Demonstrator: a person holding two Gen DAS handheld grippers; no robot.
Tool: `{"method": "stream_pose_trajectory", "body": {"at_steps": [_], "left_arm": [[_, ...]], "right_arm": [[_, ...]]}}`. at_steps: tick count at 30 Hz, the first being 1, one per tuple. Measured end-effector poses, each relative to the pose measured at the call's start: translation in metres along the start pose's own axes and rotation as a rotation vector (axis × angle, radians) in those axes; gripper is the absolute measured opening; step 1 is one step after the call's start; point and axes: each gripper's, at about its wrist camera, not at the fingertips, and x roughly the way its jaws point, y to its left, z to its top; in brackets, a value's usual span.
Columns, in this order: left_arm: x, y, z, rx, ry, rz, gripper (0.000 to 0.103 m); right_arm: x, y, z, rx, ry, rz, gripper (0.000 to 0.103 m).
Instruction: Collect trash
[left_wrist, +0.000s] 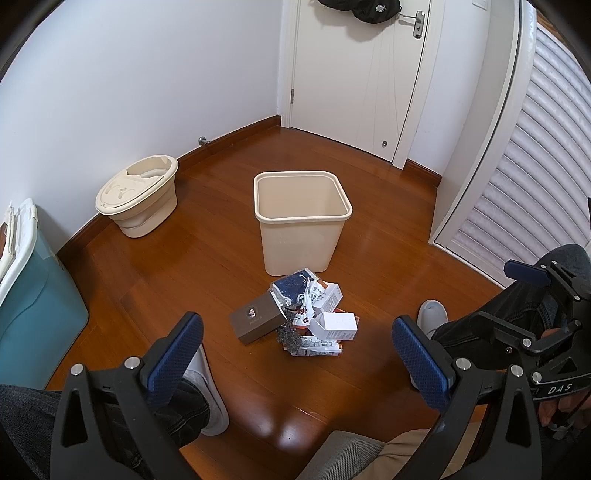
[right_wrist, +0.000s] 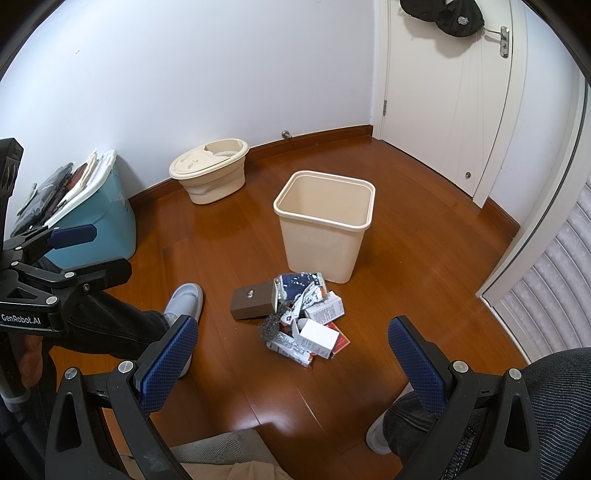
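A pile of trash (left_wrist: 308, 314) lies on the wooden floor: a brown box (left_wrist: 255, 319), white cartons (left_wrist: 338, 325), crumpled wrappers and a dark mesh scrap. It also shows in the right wrist view (right_wrist: 303, 317). A cream bin (left_wrist: 302, 218) stands open and empty just behind the pile, also in the right wrist view (right_wrist: 325, 225). My left gripper (left_wrist: 299, 358) is open and empty, held above the floor short of the pile. My right gripper (right_wrist: 293, 358) is open and empty, likewise short of the pile.
A cream lidded tub (left_wrist: 138, 195) stands by the wall at left. A teal storage box (right_wrist: 96, 225) sits at far left. A white door (left_wrist: 362, 74) is behind, a louvred door (left_wrist: 517, 184) at right. The person's legs and slippers (right_wrist: 184, 299) flank the pile.
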Motion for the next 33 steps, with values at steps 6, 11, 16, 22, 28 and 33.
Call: {"method": "stream_pose_trajectory", "body": {"at_steps": [6,11,16,22,28,33], "left_arm": [[0.000,0.000,0.000,-0.003,0.000,-0.001,0.103],[0.000,0.000,0.001,-0.005,-0.002,-0.001,0.103],[0.001,0.006,0.006,-0.036,-0.002,0.027,0.103],[0.015,0.024,0.023,-0.111,0.012,0.117,0.103],[0.052,0.057,0.048,-0.203,0.083,0.199,0.103],[0.111,0.096,0.065,-0.351,0.140,0.243,0.103]], "right_arm": [[0.001,0.000,-0.001,0.000,0.001,-0.001,0.103],[0.001,0.001,-0.001,-0.001,0.001,-0.002,0.103],[0.006,-0.001,-0.001,0.018,0.030,0.008,0.103],[0.051,-0.020,-0.005,0.133,0.204,0.025,0.103],[0.127,-0.038,0.023,0.336,0.383,0.102,0.103],[0.217,-0.031,0.033,0.423,0.462,0.079,0.103]]}}
